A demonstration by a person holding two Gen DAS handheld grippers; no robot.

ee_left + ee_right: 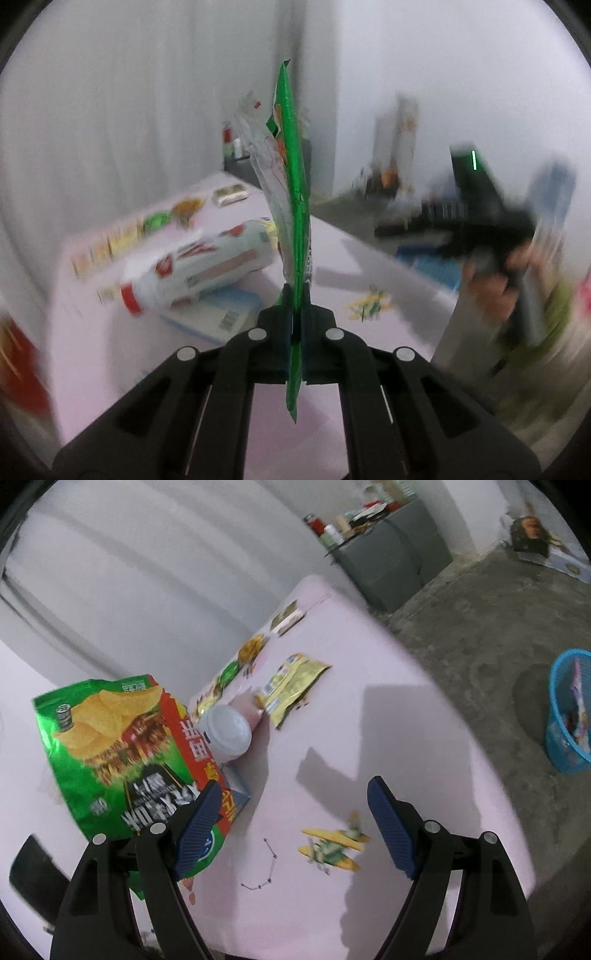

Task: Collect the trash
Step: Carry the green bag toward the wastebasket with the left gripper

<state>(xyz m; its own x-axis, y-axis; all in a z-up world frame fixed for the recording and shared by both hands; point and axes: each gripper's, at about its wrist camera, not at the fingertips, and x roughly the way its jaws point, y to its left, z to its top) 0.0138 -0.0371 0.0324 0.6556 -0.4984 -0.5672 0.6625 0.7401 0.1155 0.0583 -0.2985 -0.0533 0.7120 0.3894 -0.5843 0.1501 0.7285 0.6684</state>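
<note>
Left claw [295,295] clamped tight on green chip bag [293,192], held edge-on and clear of the table [369,266], likely for carrying to the blue basket [567,716] on the floor. Right claw [291,819] wide open, empty, over table.

Glossy foil crisp bag [110,753], matt pink tablecloth [369,709], rough concrete floor [480,635], plastic mesh basket [561,716].

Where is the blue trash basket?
Right wrist view: the blue trash basket stands on the concrete floor at far right, apart from the pink table.
</note>
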